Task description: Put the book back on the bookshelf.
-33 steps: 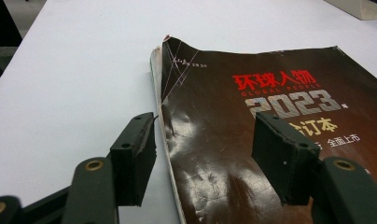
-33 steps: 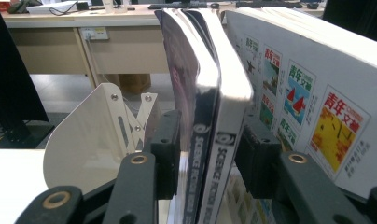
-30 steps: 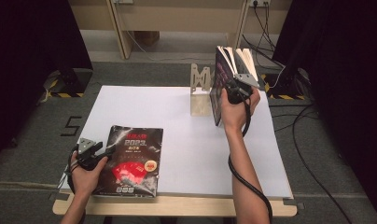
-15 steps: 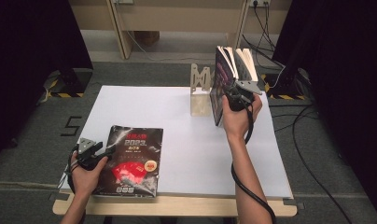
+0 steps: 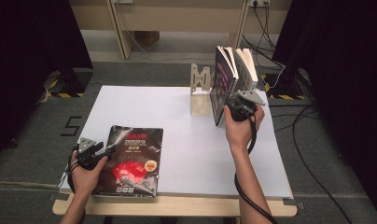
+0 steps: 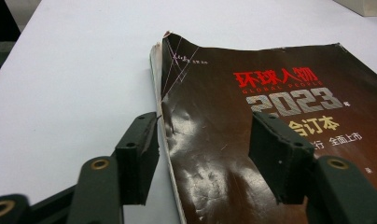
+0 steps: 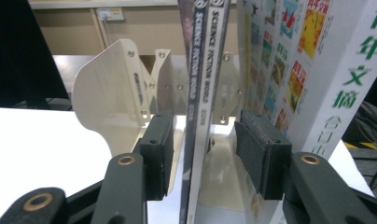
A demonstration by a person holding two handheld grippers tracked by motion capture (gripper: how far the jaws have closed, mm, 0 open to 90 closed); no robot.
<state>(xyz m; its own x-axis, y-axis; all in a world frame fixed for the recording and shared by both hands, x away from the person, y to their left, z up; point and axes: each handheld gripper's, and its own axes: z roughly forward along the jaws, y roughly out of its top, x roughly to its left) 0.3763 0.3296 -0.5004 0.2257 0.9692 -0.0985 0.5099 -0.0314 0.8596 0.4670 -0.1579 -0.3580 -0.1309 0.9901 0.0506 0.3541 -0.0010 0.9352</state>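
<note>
At the near left of the tabletop [image 5: 186, 140], your left claw [image 6: 203, 154], wide open and closing a bit, straddles the flat book's [image 6: 270, 121] left edge, which runs straight away from it.

Black magazine [image 6: 252, 140]: glossy paper cover, creased and dog-eared. Science-fiction magazines [image 7: 200, 93]: smooth, glossy paper spines. Bookend [image 7: 116, 88]: cream painted metal, satin. Table [image 5: 177, 116]: matt white top, pale wood edge. Floor [image 5: 32, 140]: grey carpet.
</note>
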